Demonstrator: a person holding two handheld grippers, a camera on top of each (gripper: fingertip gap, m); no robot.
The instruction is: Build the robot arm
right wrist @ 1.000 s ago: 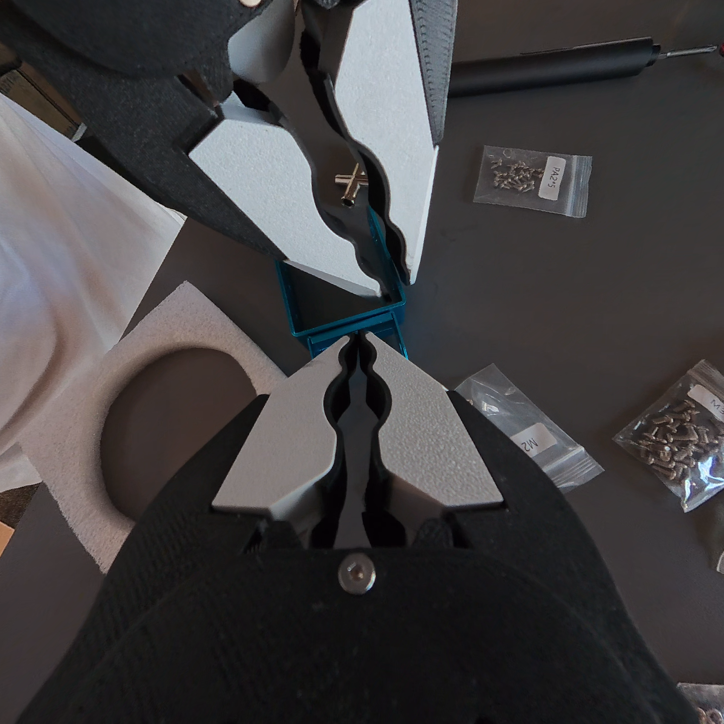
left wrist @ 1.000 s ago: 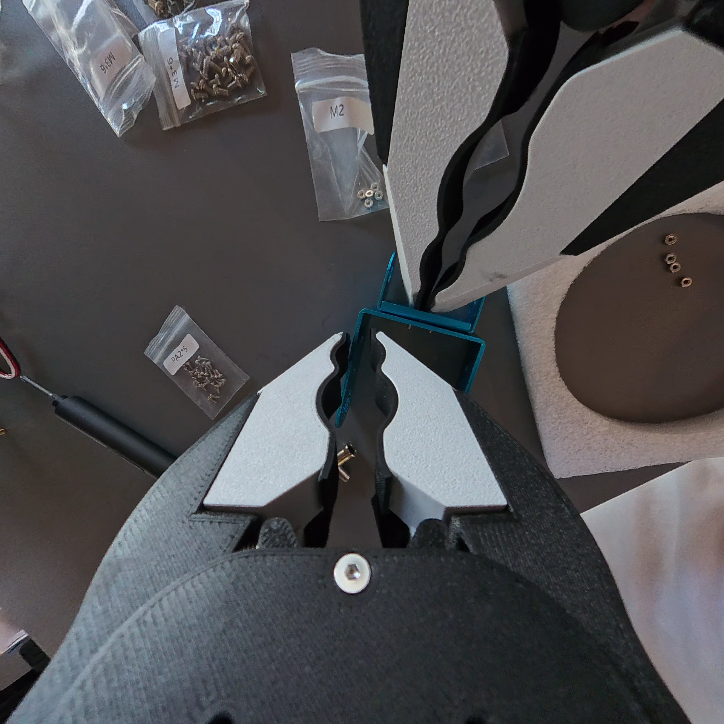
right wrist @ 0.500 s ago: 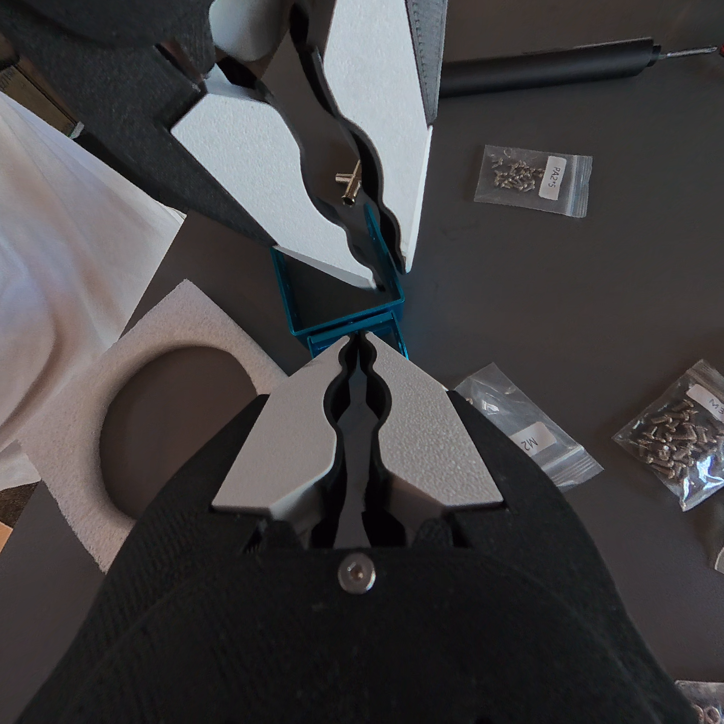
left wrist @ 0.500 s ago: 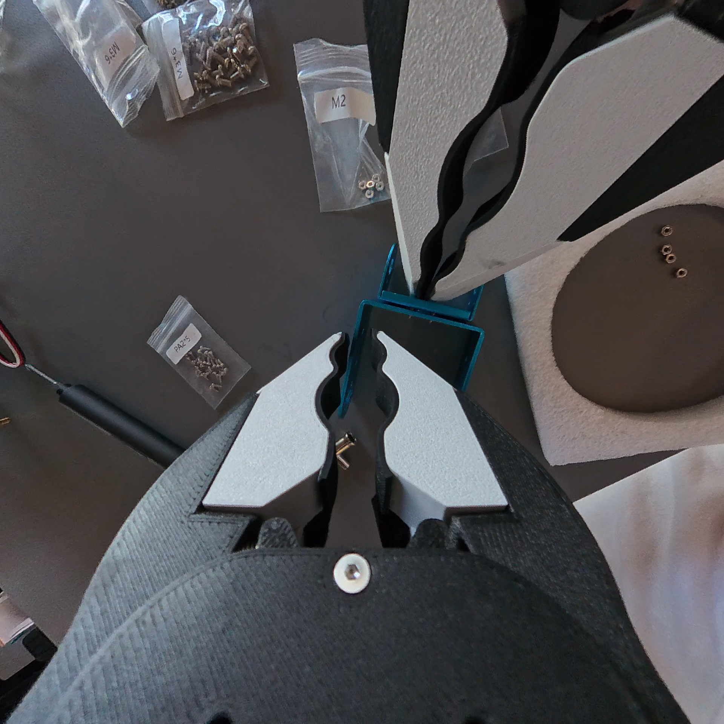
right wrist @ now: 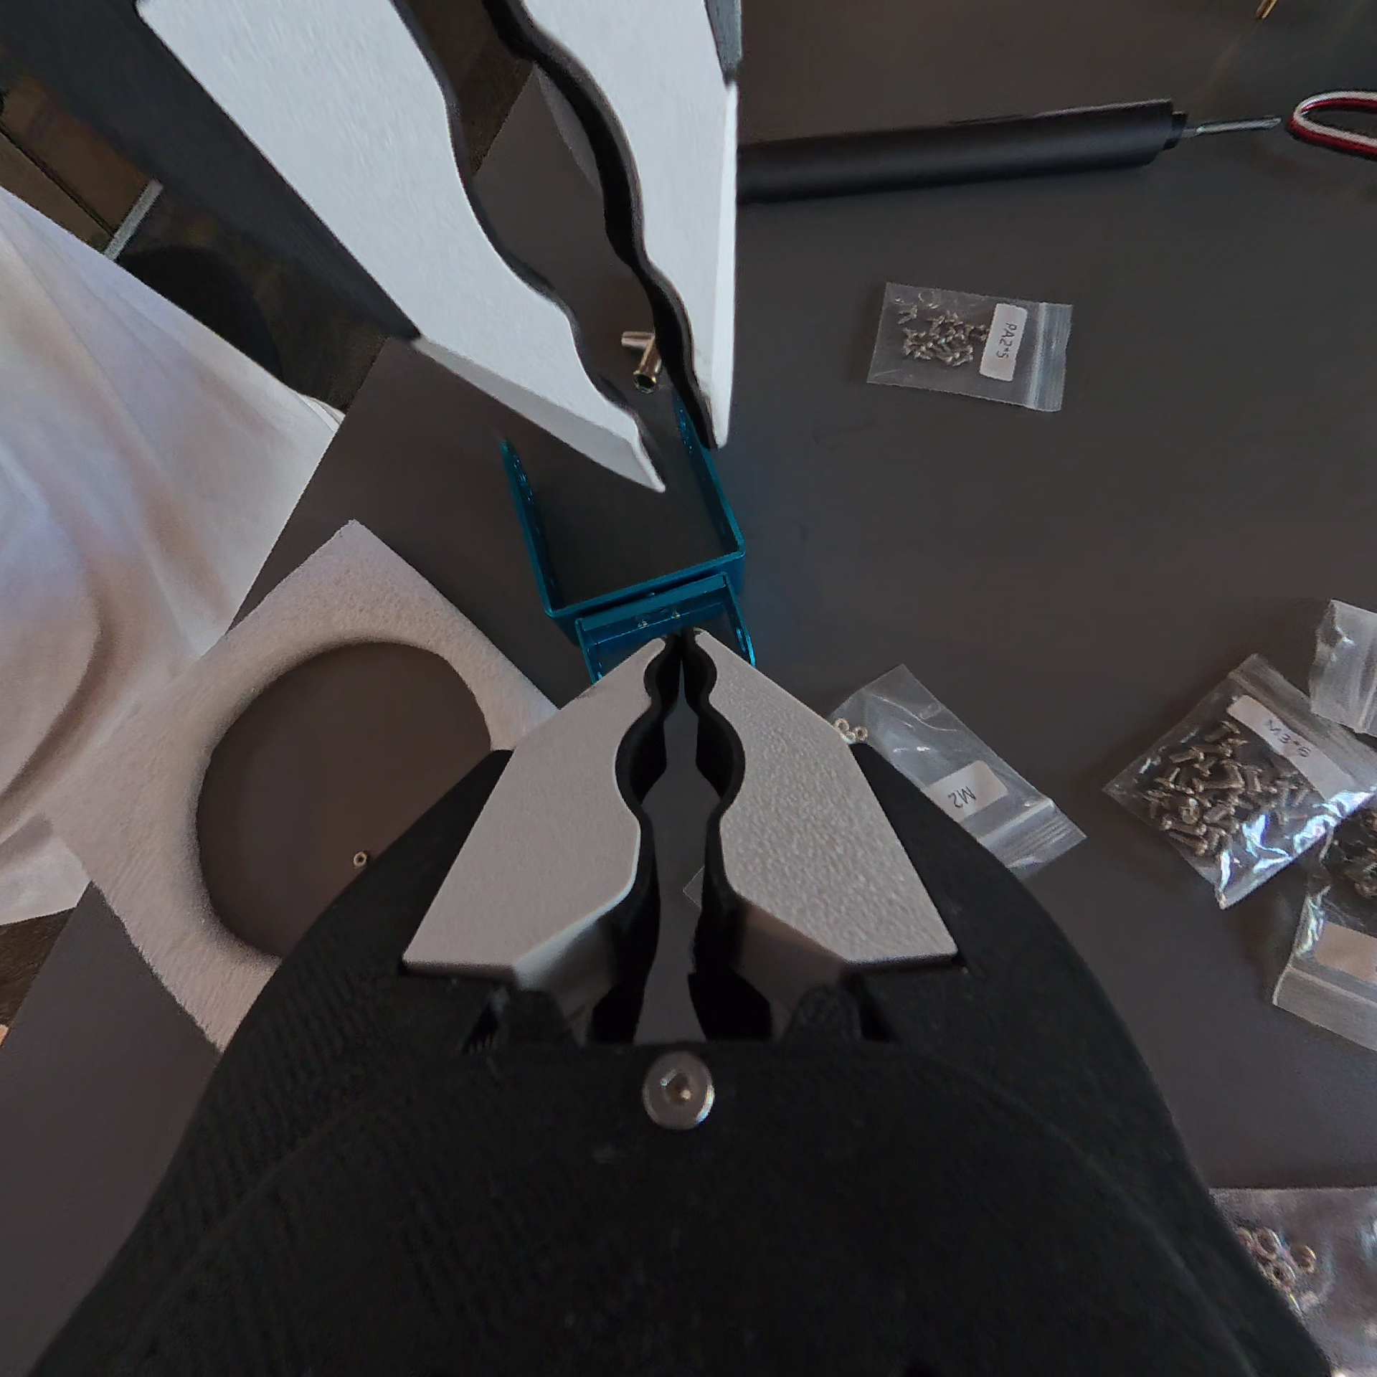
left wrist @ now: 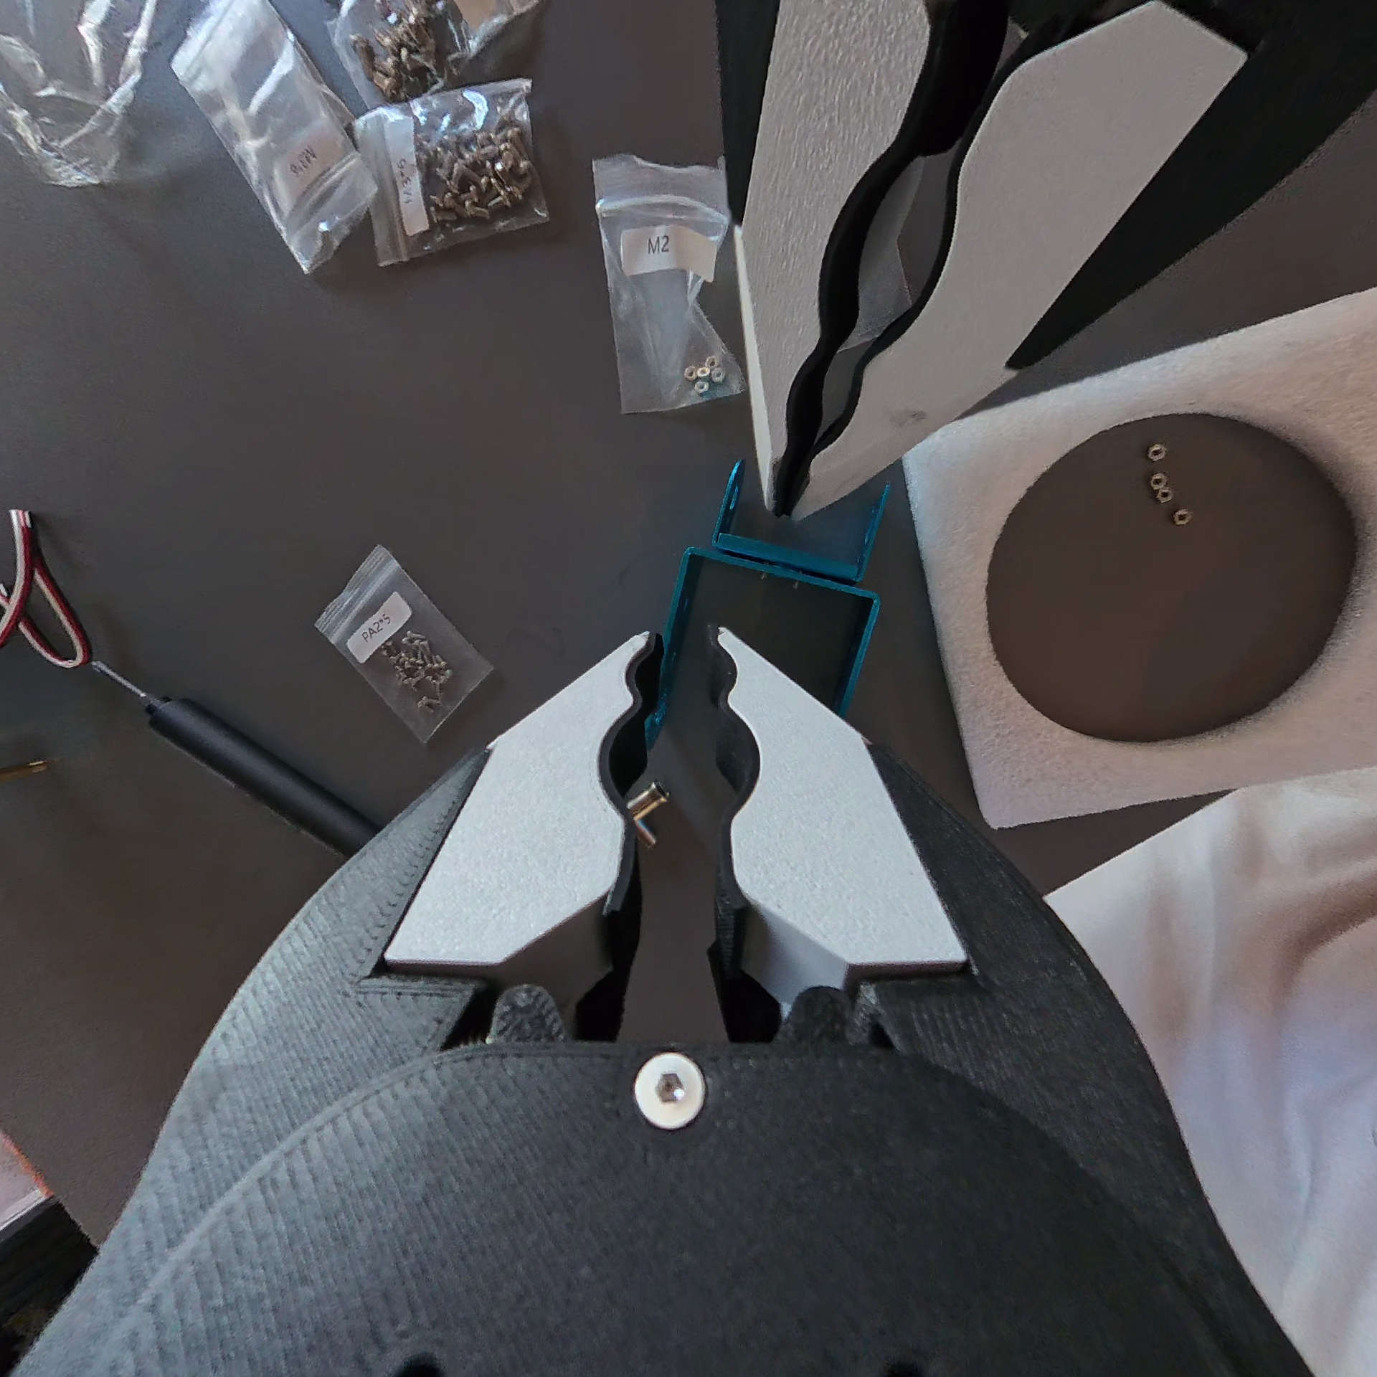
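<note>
Closest to you, the left gripper [left wrist: 683, 637] has its tongs set narrow but not closed. They straddle one side wall of the larger blue U-bracket [left wrist: 857, 648], and the gap looks wider than the thin metal, so the wall appears unclamped. On the dark table [left wrist: 447, 447] under those fingers lies a small metal cross-shaped key [left wrist: 647, 808]. The larger bracket stands open side up on the table, back to back with a smaller blue U-bracket [left wrist: 790, 555], and small fastener ends show at the joint. Your right gripper [right wrist: 682, 648] comes in from the opposite side, its tongs all but closed. The tips sit at the smaller bracket's top edge, and whether they pinch anything there is too small to tell. Just beside the brackets lies a white foam block [left wrist: 969, 745] with a round cut-out holding four loose nuts [left wrist: 1164, 484], and next to it a white cloth [left wrist: 1229, 1043]. Farther off are a small bag of nuts [left wrist: 663, 298], a small bag of screws [left wrist: 406, 644], a black screwdriver [left wrist: 253, 767], red-and-white wires [left wrist: 37, 618] and more screw bags [left wrist: 454, 171].
</note>
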